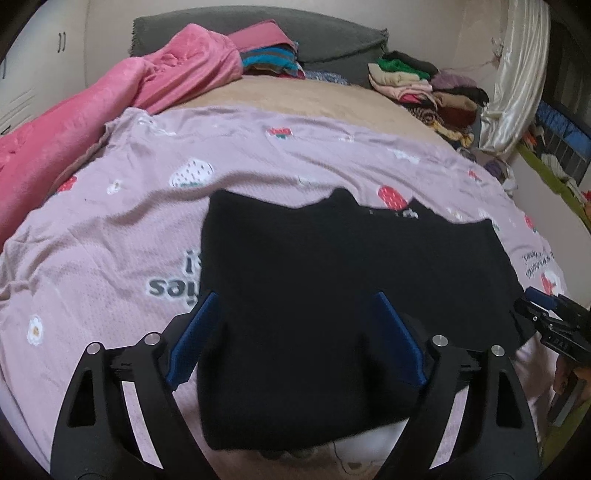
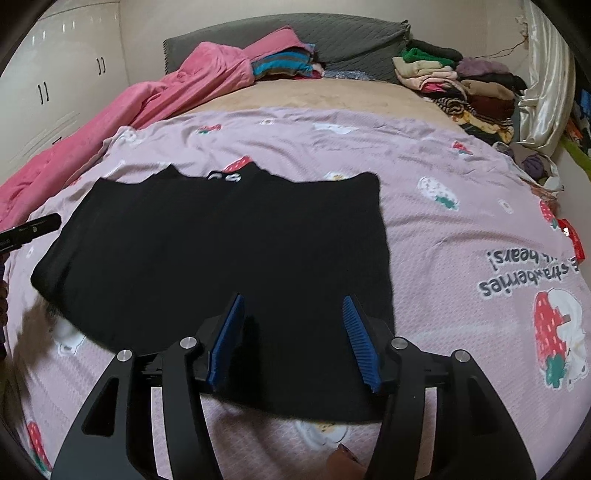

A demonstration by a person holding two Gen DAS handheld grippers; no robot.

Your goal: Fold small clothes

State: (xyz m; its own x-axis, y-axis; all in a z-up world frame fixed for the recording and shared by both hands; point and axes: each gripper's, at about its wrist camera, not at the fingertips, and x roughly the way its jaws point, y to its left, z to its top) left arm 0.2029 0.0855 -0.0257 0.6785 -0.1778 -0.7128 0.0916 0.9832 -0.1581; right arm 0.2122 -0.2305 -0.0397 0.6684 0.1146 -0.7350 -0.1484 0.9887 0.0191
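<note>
A small black garment lies spread flat on the pink strawberry-print sheet, with its notched edge toward the far side. My left gripper hovers over the garment's near left part, jaws wide apart, blue pads clear of the cloth. In the right wrist view the same garment fills the middle. My right gripper stands open above its near right part with nothing pinched. Each gripper shows at the edge of the other's view: the right gripper and the left gripper.
A pink blanket is bunched along the left side of the bed. Piles of folded clothes sit at the far right by a grey headboard cushion. White cupboards stand at left, a pale curtain at right.
</note>
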